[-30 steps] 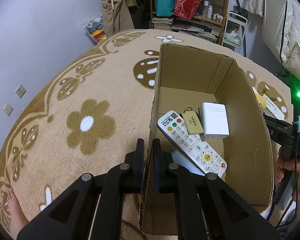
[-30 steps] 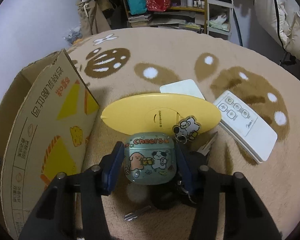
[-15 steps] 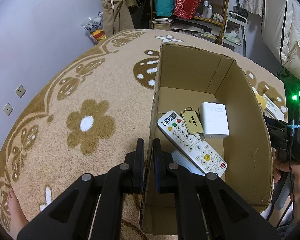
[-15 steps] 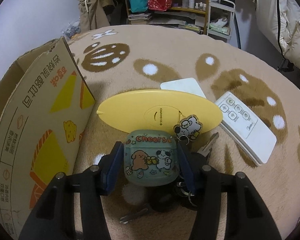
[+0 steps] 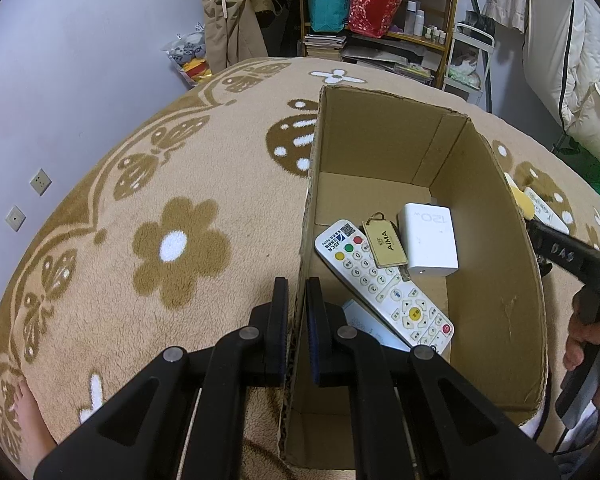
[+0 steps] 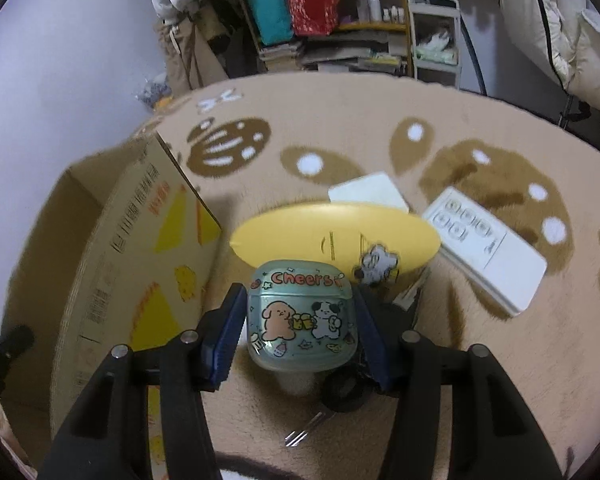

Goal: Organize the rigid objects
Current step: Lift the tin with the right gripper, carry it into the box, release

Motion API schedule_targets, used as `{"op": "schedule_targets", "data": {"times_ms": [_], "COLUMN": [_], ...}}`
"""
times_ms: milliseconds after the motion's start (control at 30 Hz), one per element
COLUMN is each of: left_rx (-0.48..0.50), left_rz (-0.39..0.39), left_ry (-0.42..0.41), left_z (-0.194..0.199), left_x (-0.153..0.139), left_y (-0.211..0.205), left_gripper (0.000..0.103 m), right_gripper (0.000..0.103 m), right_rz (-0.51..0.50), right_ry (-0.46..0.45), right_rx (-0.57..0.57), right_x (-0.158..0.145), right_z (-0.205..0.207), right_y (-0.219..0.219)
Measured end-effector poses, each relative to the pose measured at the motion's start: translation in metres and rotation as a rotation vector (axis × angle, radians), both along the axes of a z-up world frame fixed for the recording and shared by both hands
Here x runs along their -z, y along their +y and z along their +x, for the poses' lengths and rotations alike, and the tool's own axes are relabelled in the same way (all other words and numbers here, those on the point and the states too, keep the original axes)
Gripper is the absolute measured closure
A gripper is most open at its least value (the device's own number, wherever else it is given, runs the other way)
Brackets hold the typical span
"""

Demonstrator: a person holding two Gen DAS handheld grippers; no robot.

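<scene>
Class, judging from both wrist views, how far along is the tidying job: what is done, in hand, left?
Done: keypad remote, AIMA tag and white charger lie in the box. In hand: right gripper grips the Cheers case. Left: yellow case, white remote.

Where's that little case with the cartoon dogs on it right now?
In the right wrist view, the earbud case sits between the right claw's fingers, just in front of the yellow oval case, right of the cardboard box.

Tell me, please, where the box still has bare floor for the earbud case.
The cardboard box has bare floor at its far end, between the back wall and the white charger. The near half is crowded: TV remote, AIMA tag, and a white card under the remote.
</scene>
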State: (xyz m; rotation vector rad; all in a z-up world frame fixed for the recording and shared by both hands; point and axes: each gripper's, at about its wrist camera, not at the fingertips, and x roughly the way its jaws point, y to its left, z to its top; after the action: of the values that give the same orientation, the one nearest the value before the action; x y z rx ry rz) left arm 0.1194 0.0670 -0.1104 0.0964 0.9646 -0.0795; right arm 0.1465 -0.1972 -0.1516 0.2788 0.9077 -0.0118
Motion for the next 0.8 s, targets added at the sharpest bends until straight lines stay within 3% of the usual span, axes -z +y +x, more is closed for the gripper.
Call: {"op": "schedule_targets", "data": {"times_ms": [300, 633, 800], "left_rx": [0.000, 0.000, 0.000], "left_rz": [0.001, 0.001, 0.002], "left_ry": [0.001, 0.001, 0.001], "left_z": [0.000, 0.000, 0.000], "left_x": [0.000, 0.000, 0.000], "left_y": [0.000, 0.000, 0.000], "left_gripper": [0.095, 0.095, 0.095], "right_gripper": [0.045, 0.045, 0.045], "right_rz": [-0.015, -0.037, -0.019], "right_ry": [-0.148, -0.345, -0.384], "right_rx": [-0.036, -0.149, -0.201], "right_x": [-0.060, -0.135, -0.146], "right_z": [-0.009, -0.033, -0.038], "right_y": [0.017, 0.055, 0.072]}}
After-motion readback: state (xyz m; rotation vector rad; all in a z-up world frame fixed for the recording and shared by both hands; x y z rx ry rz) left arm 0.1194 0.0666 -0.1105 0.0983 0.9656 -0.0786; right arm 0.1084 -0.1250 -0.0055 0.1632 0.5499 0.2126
